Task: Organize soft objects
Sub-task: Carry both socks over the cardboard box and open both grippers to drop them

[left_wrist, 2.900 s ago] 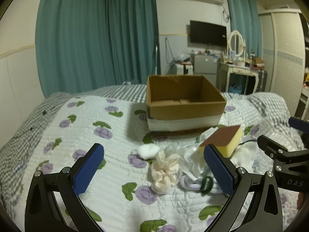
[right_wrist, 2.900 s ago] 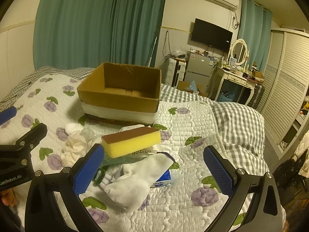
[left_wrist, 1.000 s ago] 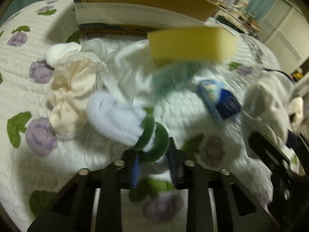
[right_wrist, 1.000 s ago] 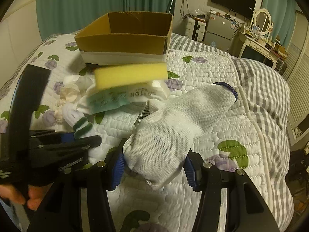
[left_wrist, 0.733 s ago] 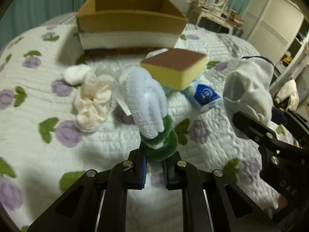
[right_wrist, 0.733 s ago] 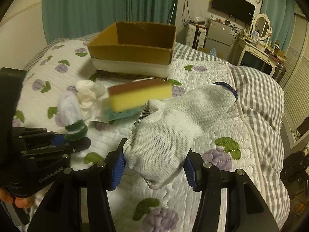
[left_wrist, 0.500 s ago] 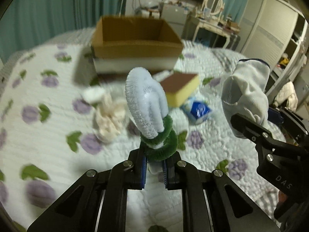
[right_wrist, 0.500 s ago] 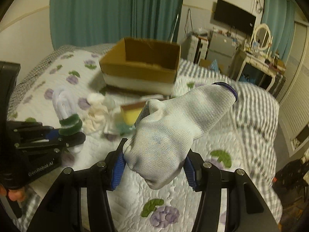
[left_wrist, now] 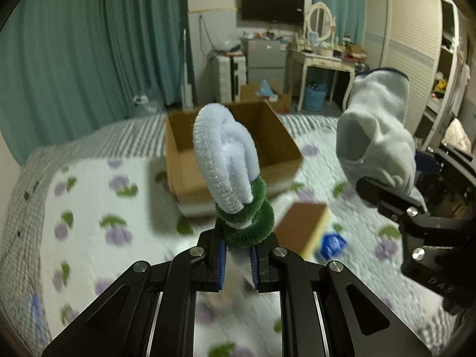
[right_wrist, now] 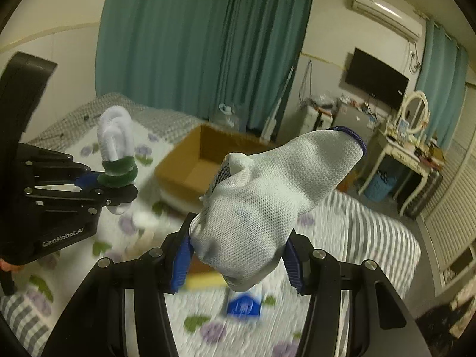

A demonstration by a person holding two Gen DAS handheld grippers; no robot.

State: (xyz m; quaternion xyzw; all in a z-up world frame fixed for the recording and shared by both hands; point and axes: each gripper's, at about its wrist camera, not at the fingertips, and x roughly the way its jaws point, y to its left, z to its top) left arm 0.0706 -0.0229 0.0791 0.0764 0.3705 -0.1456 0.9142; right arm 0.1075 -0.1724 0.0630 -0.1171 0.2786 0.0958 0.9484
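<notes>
My left gripper (left_wrist: 237,263) is shut on a fuzzy white and green pipe-cleaner toy (left_wrist: 229,166), held upright in the air; the toy also shows in the right wrist view (right_wrist: 116,145). My right gripper (right_wrist: 238,263) is shut on a white sock with a blue cuff (right_wrist: 267,202), also lifted; the sock shows at the right of the left wrist view (left_wrist: 376,136). An open cardboard box (left_wrist: 276,148) sits on the bed ahead, below both grippers; it also shows in the right wrist view (right_wrist: 190,166).
On the flowered quilt (left_wrist: 89,208) lie a yellow and brown sponge (left_wrist: 303,226) and a blue packet (left_wrist: 333,242). Teal curtains (left_wrist: 89,44) hang behind the bed. A dressing table (left_wrist: 321,59) and wardrobe (left_wrist: 416,59) stand at the right.
Both grippers closed on their items, then rose from the quilt, the left with the toy and the right with the sock, and now stand higher, facing the box.
</notes>
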